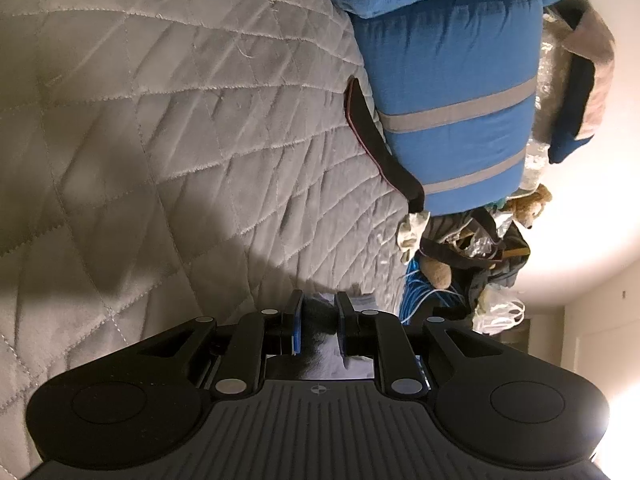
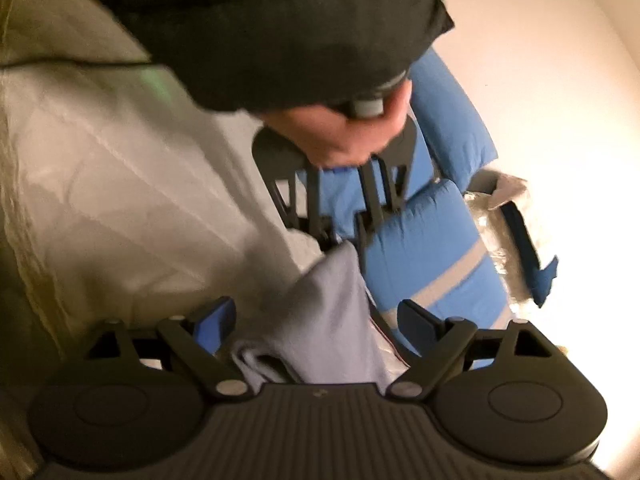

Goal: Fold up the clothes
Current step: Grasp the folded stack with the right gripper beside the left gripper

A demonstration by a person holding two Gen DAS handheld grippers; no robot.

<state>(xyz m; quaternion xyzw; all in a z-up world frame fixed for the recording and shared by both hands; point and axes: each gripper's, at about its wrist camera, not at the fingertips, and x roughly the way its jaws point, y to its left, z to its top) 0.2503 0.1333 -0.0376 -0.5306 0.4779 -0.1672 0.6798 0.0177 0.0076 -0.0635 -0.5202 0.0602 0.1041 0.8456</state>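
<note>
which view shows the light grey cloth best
The right wrist view: the light grey cloth runs from the open right tongs up to the left tongs. The left wrist view shows only a small pinched bit.

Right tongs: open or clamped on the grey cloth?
Open. The right tongs are spread wide, both blue pads clear of the pale grey cloth lying between them.

Left wrist camera looks low along a quilted bedspread. Right wrist camera looks closely at the other hand. Both share the blue cushions.
</note>
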